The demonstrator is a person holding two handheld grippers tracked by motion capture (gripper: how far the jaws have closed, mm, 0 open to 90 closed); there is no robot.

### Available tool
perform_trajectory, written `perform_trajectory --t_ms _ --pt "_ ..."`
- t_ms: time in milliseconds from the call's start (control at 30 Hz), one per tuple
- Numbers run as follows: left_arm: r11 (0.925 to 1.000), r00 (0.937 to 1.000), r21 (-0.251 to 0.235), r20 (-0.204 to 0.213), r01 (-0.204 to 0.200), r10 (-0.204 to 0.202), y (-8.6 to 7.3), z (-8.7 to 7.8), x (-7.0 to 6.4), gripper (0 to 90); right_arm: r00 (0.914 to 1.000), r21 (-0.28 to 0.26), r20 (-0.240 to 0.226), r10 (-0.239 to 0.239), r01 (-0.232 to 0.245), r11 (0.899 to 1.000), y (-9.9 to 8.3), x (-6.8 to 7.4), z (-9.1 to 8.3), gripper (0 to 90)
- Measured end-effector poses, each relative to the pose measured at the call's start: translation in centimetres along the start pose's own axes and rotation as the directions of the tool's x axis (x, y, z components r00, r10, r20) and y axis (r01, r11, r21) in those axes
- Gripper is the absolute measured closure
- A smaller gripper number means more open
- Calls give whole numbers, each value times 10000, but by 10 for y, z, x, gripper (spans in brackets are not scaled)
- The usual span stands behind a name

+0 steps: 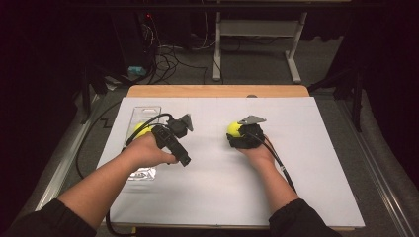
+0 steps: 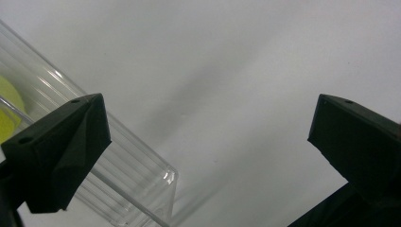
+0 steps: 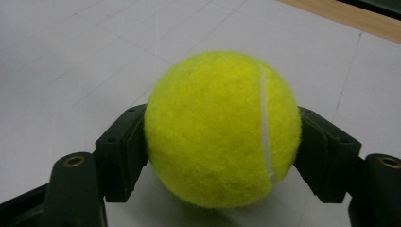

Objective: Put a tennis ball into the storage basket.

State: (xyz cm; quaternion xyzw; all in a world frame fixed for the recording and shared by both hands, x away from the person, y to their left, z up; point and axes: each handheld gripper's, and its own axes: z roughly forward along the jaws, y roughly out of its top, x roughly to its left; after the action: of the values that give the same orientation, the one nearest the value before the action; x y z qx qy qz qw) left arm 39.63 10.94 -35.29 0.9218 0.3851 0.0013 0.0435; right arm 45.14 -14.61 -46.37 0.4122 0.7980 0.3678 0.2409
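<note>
My right gripper [image 1: 243, 132] is shut on a yellow tennis ball [image 1: 233, 129] near the middle of the white sheet; in the right gripper view the tennis ball [image 3: 221, 127] sits squeezed between both black pads, just above the sheet. A second yellow ball [image 1: 140, 129] lies inside a long clear plastic container [image 1: 147, 109] at the left. My left gripper [image 1: 174, 134] is held just right of that container. In the left gripper view the left gripper [image 2: 208, 123] stands wide open over bare sheet, with the container's clear end [image 2: 137, 184] and a sliver of the ball [image 2: 6, 113] by its left jaw.
A white sheet [image 1: 222, 187] covers most of the wooden table [image 1: 217, 91]. Cables trail from both grippers toward the near edge. Beyond the table are desk legs [image 1: 294, 59] and loose cables [image 1: 168, 57] on the dark floor.
</note>
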Motion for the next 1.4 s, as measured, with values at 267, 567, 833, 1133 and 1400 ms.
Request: perform_trajectory --t_ms 267,567,833,1133,1400 --pt "10000 10000 -23 -25 51 -51 0 0 0 7 9998 -637 -183 -110 98 9979 -1 5 -19 274" --pt "9999 9999 -12 -54 101 -101 0 0 1 7 9989 -1139 -384 -284 238 9932 -15 10 -49 275" --pt "10000 9997 -38 218 -74 75 6 -1 -1 8 9977 -1671 -631 -239 131 9858 -35 17 -79 275" --pt "9999 9998 -105 211 -8 11 7 -2 -1 8 9980 -2063 -622 -80 -50 9785 -55 13 -103 276" --pt "9997 9997 -226 205 -85 90 12 -3 -10 8 9917 -2118 -1144 -590 337 9767 -65 32 -106 275"
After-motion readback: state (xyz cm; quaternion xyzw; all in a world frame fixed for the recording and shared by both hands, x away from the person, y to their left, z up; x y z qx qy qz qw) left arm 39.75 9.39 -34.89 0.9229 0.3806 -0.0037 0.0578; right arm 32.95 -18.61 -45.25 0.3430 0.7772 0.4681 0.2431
